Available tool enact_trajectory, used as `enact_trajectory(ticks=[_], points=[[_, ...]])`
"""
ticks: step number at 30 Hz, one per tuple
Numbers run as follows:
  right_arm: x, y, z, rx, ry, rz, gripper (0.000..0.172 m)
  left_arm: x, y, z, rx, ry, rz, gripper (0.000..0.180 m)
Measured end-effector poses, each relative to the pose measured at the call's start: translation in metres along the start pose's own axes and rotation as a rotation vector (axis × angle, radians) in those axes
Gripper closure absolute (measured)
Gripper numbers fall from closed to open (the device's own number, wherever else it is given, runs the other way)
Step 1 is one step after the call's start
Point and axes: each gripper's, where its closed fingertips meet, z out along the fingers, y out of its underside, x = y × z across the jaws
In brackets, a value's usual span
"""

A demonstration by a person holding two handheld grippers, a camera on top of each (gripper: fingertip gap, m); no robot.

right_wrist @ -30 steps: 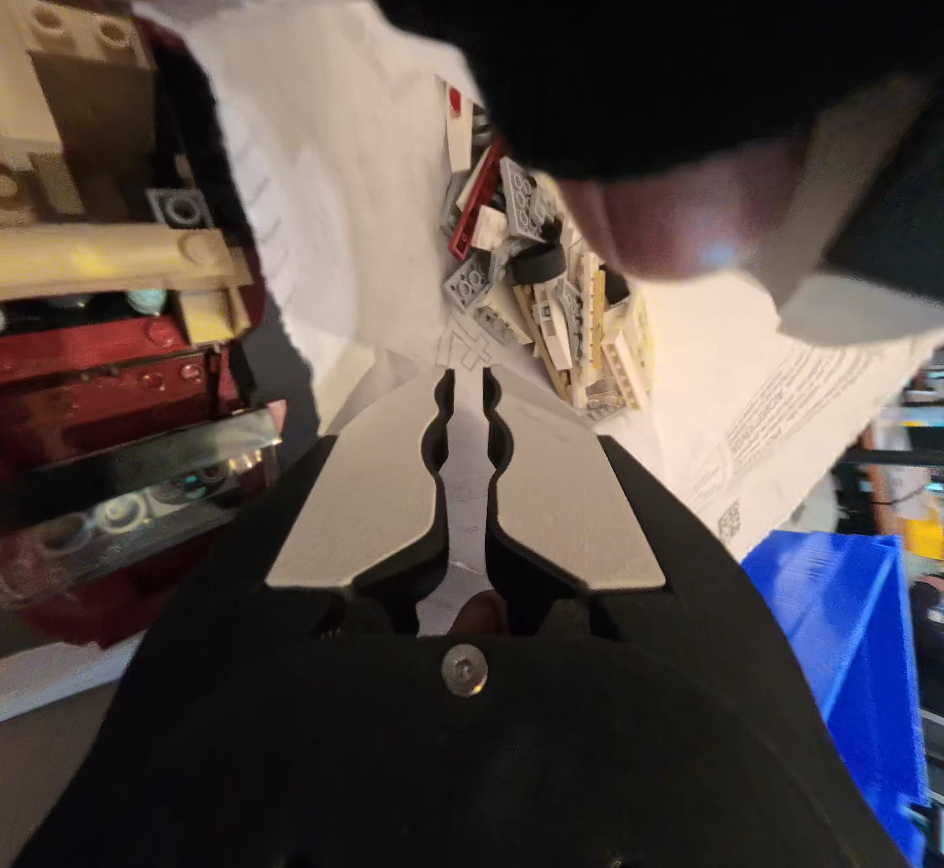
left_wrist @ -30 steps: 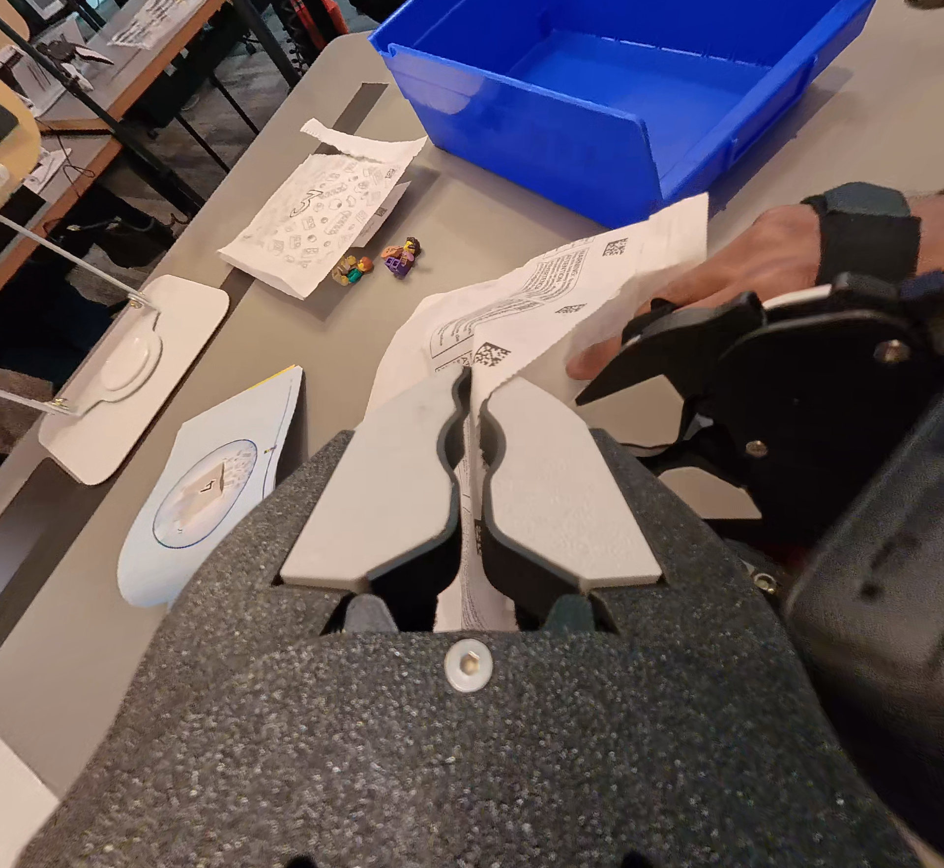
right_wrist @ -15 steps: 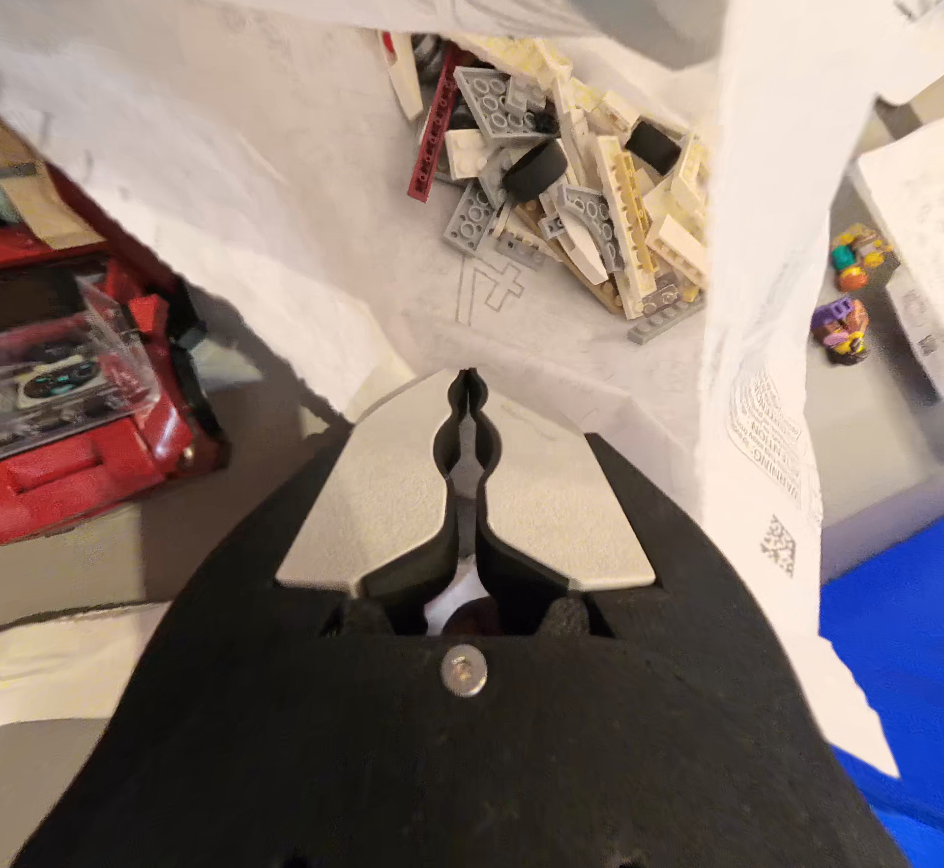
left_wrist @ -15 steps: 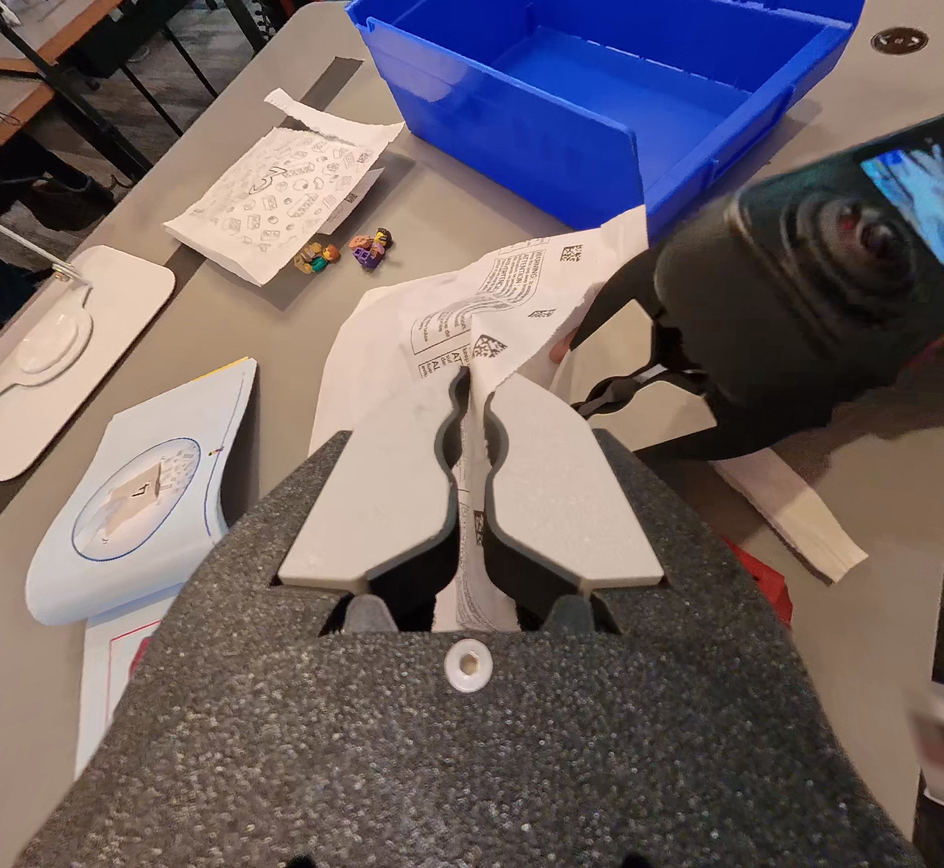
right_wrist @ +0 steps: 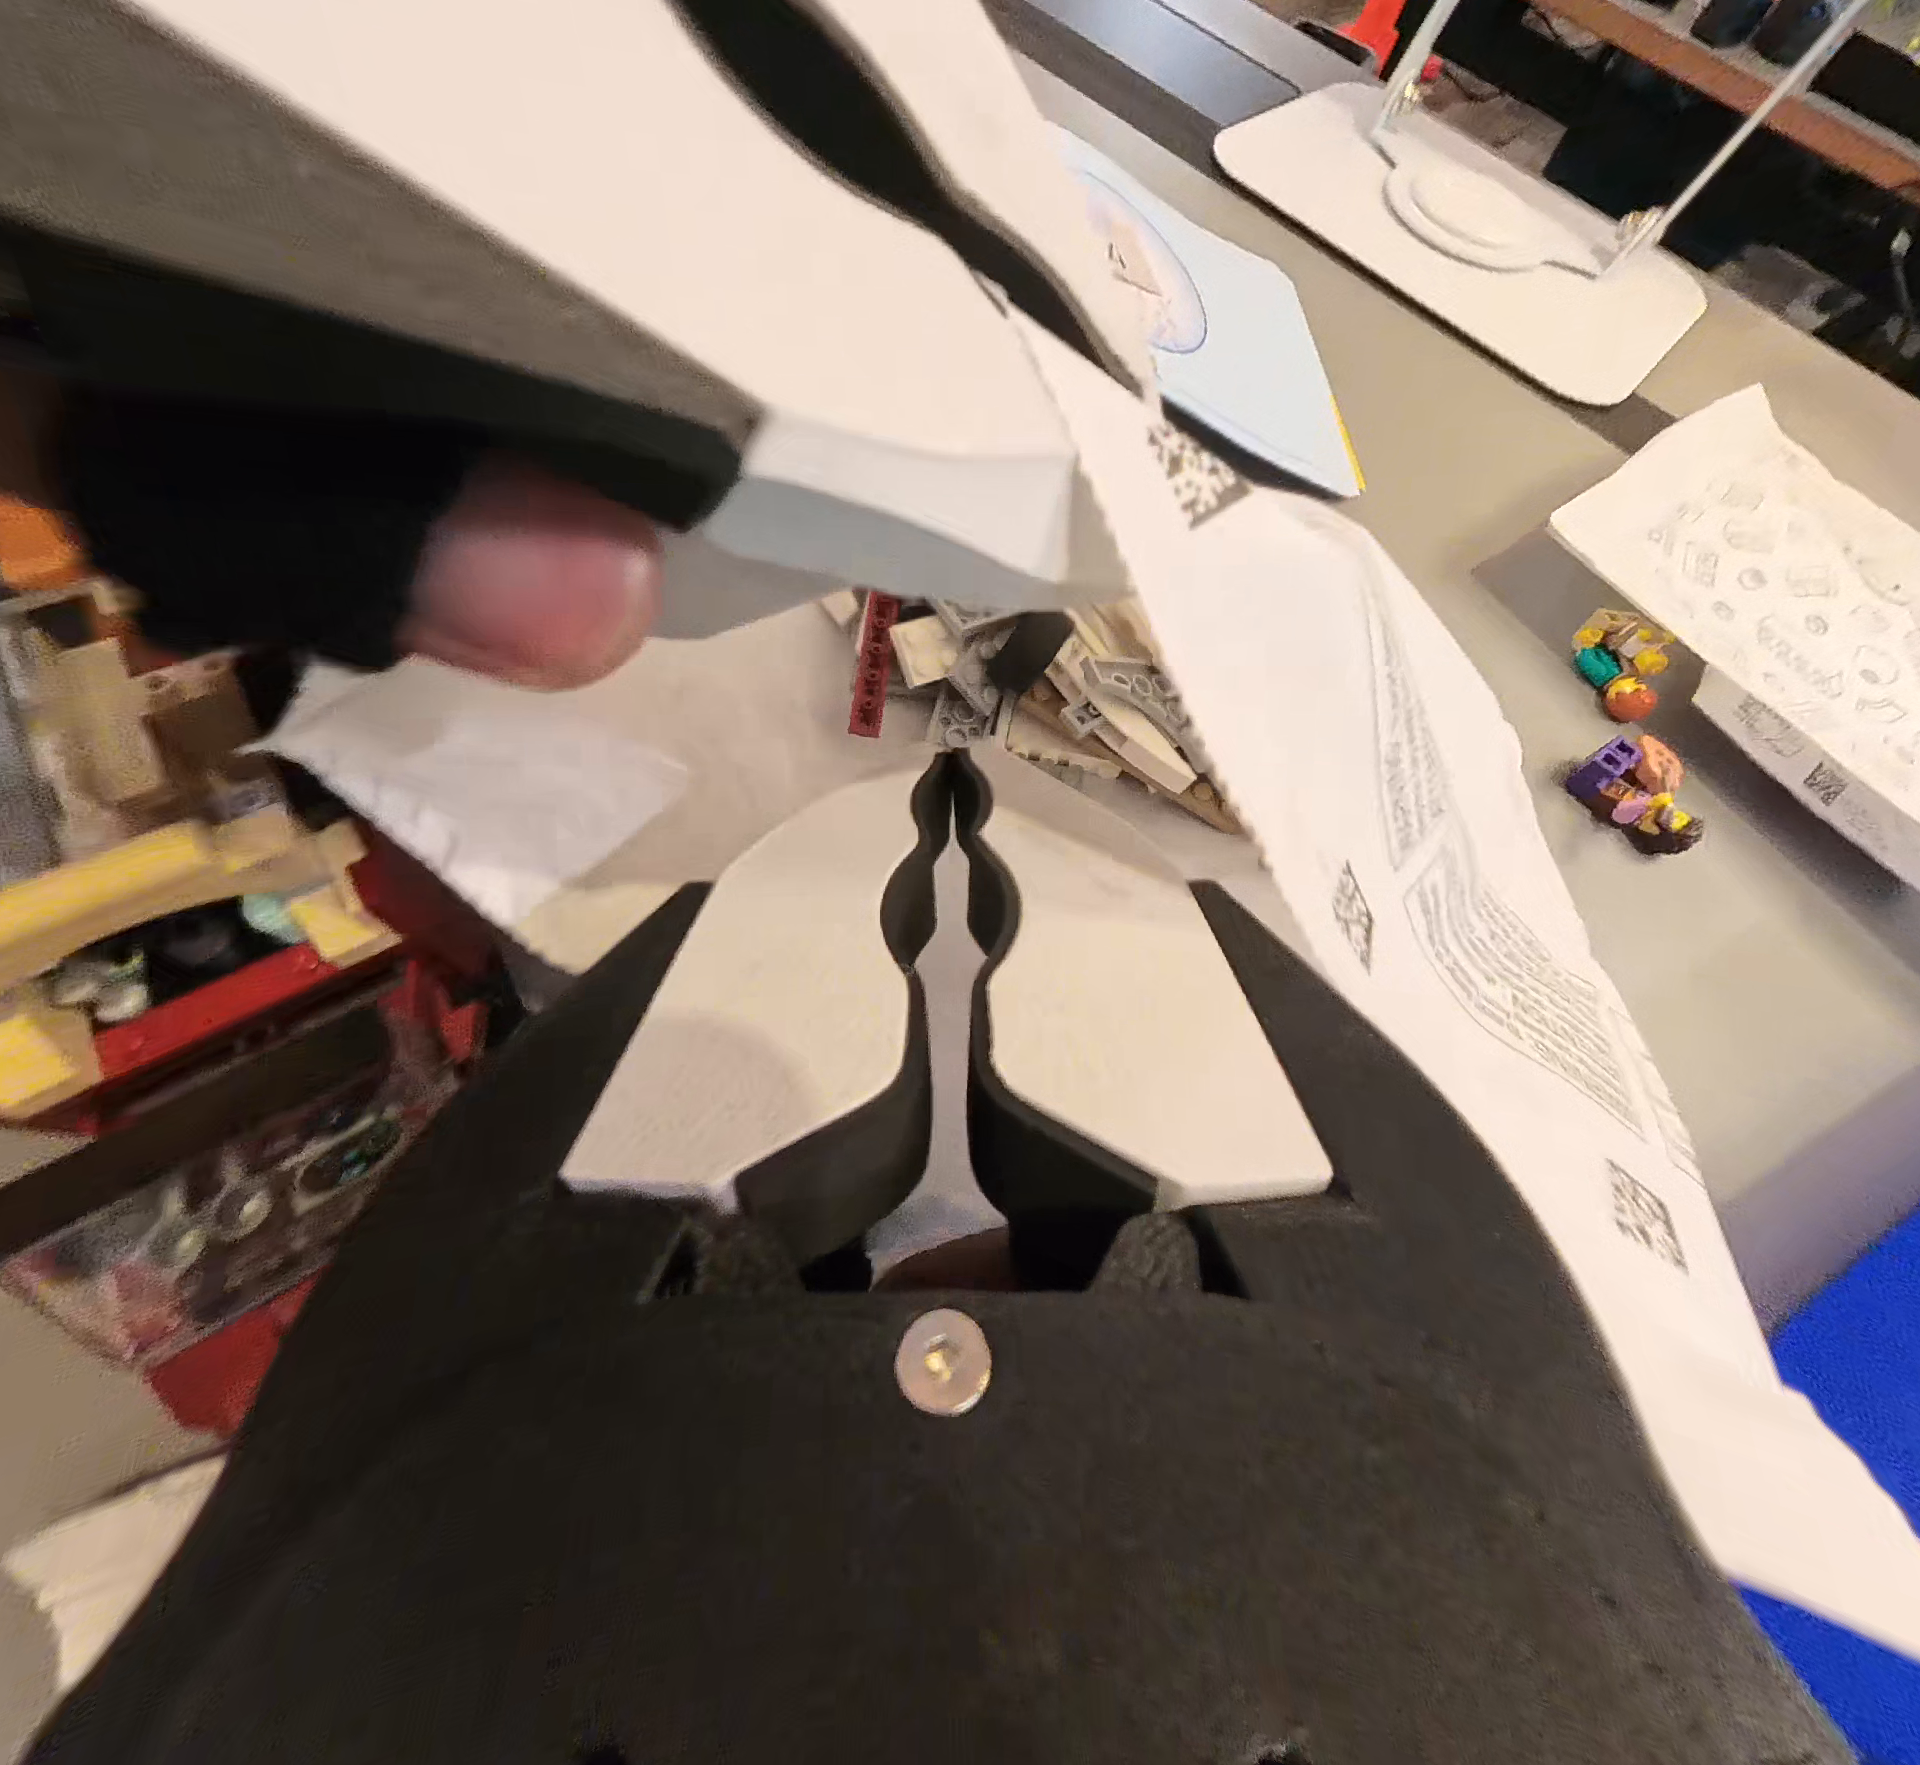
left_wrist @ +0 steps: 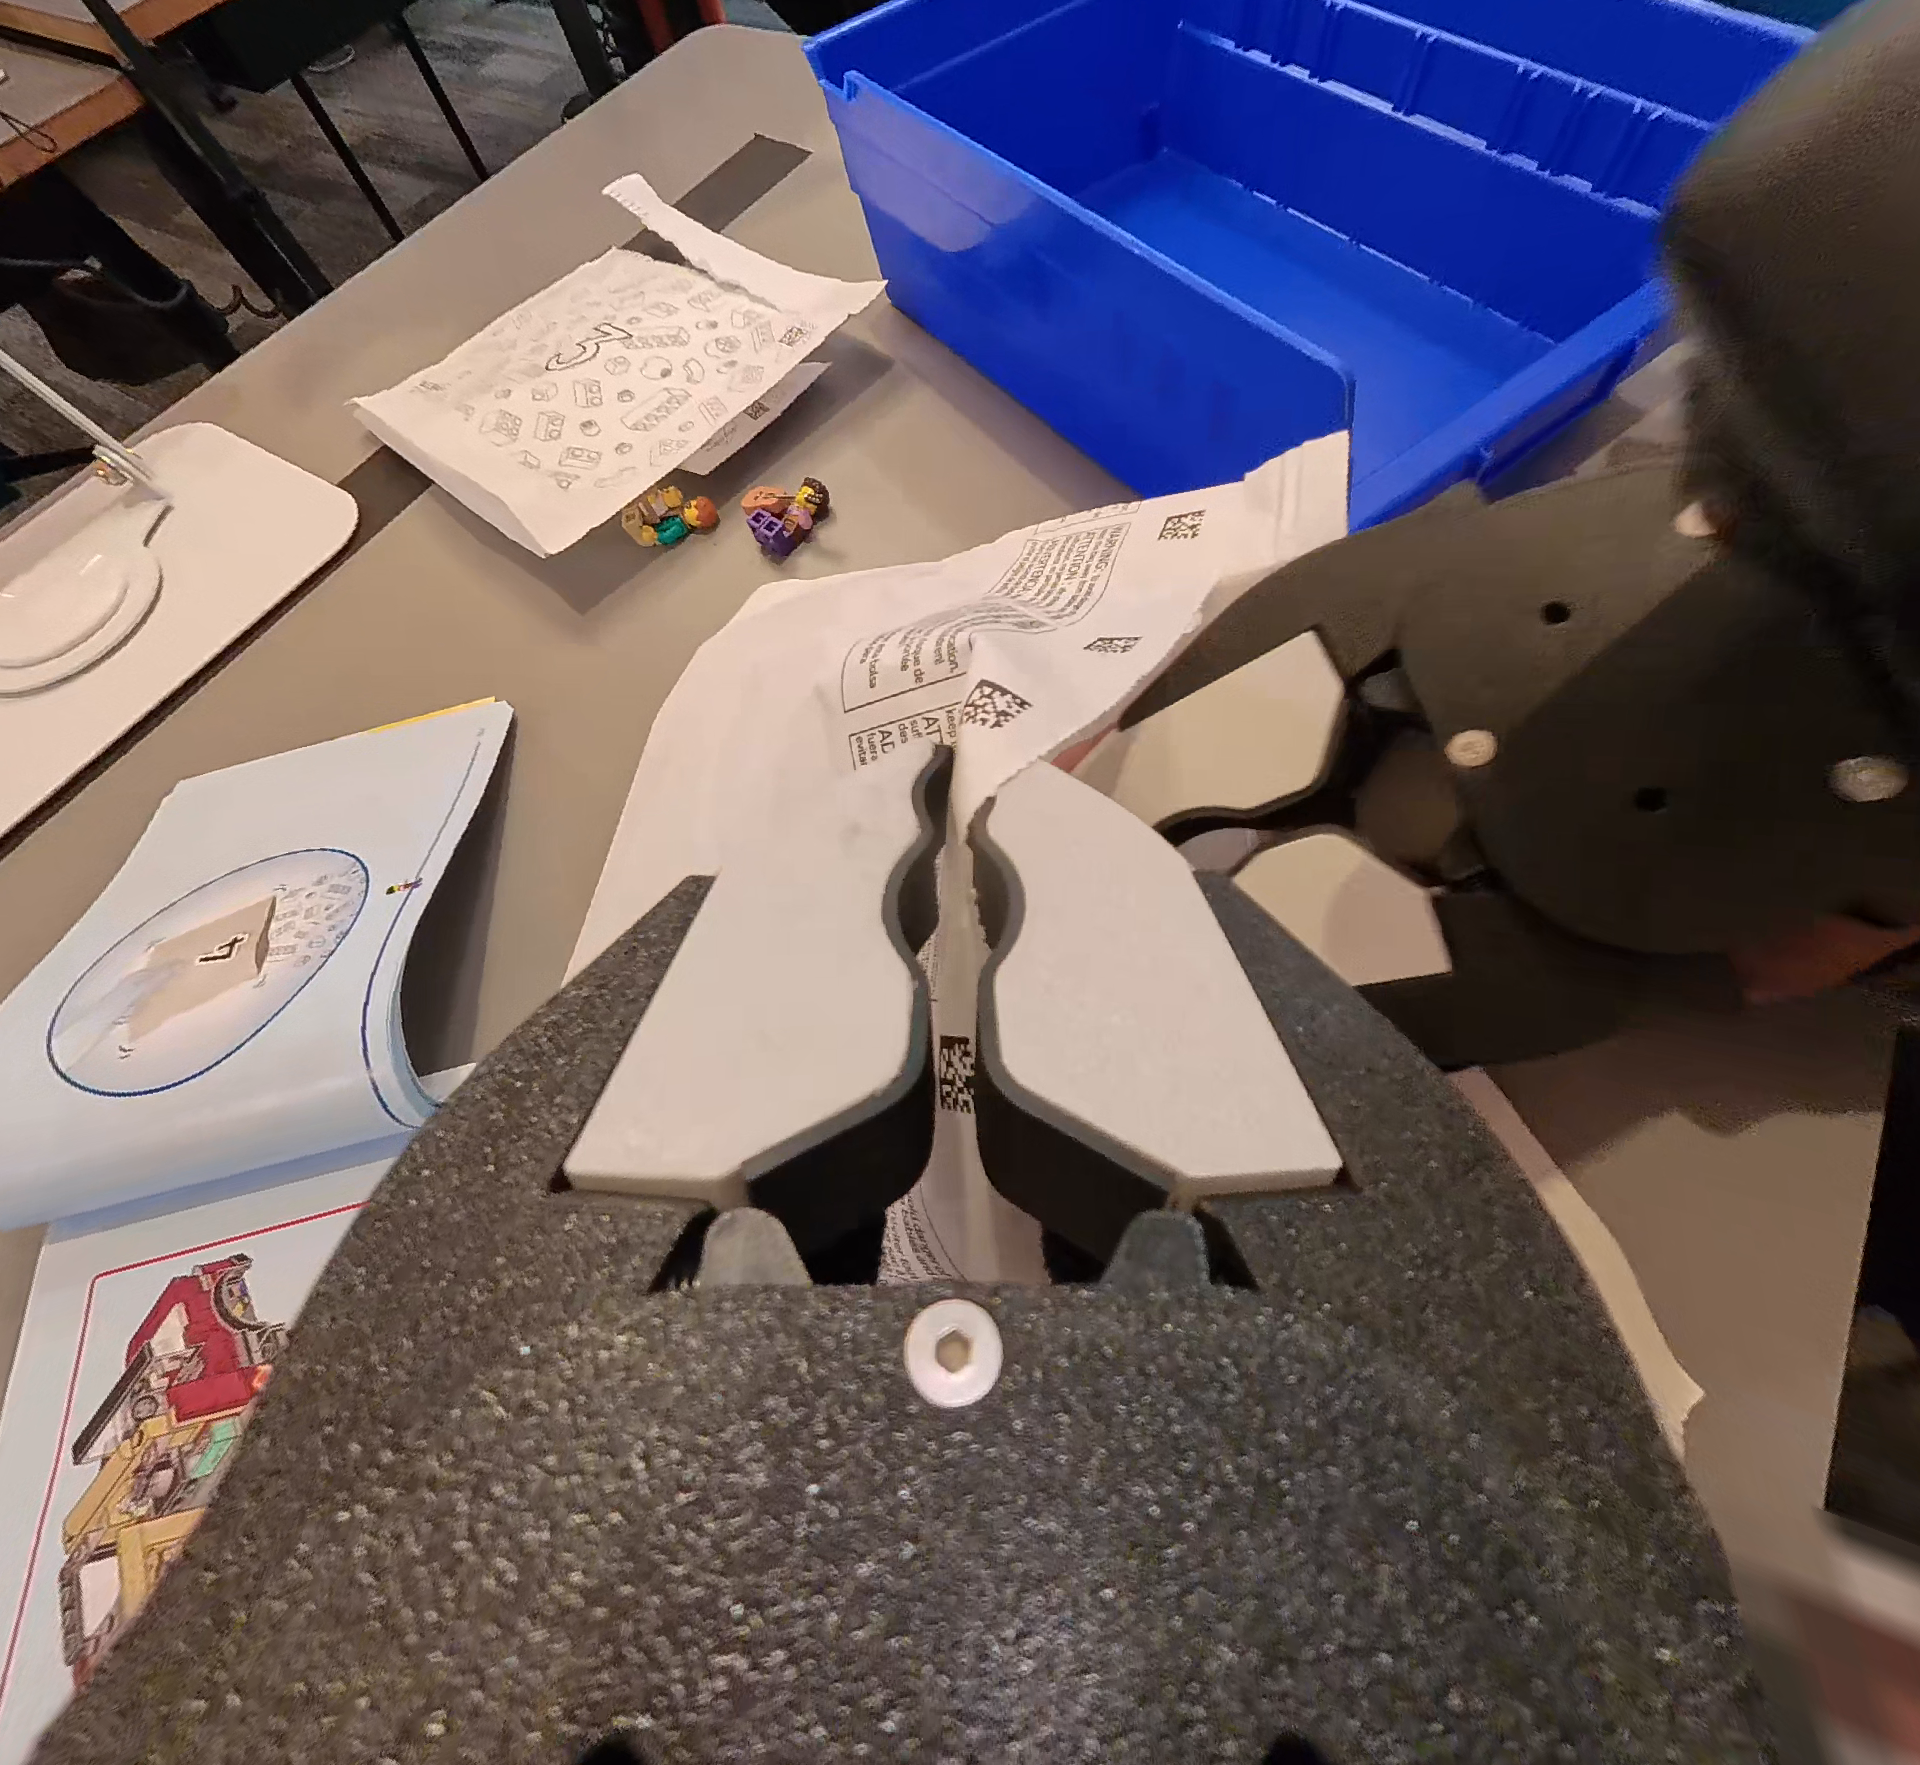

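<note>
A white printed paper bag (left_wrist: 810, 676) is held up over the grey table. My left gripper (left_wrist: 951, 765) is shut on its upper torn edge; paper runs between the pads. In the right wrist view this gripper (right_wrist: 1101, 344) shows at the upper left with the bag (right_wrist: 1403, 780) hanging from it. My right gripper (right_wrist: 954, 759) is shut, its tips together on the bag's lower layer at the open mouth. It also shows in the left wrist view (left_wrist: 1132, 723), at the bag's right edge. A pile of grey, tan and dark red bricks (right_wrist: 1049, 687) lies inside the bag.
An open blue bin (left_wrist: 1091, 344) stands beyond the bag. Two minifigures (left_wrist: 670, 515) (left_wrist: 787, 510) lie beside another flat paper bag (left_wrist: 592, 396). An instruction booklet (left_wrist: 208, 967) and a white lamp base (left_wrist: 135, 552) lie left. A red brick model (right_wrist: 208, 988) stands at the right view's left. The gap from one gripper's tips to the other's is roughly 6 cm.
My right gripper's jaws were open around the bag's lower layer a second ago and have shut on it. The bag's mouth has opened wider. My left gripper kept its hold.
</note>
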Motion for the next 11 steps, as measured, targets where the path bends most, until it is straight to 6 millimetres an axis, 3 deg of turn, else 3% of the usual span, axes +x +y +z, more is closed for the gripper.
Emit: enact_trajectory(ticks=[5,11], points=[[0.014,0.024,0.029,-0.085,0.040,0.054,0.172,0.000,0.000,0.000,0.002,-0.003,-0.011,0.180],[0.030,0.032,0.039,-0.156,0.107,0.015,0.172,0.003,-0.002,0.001,0.006,0.000,-0.027,0.180]])
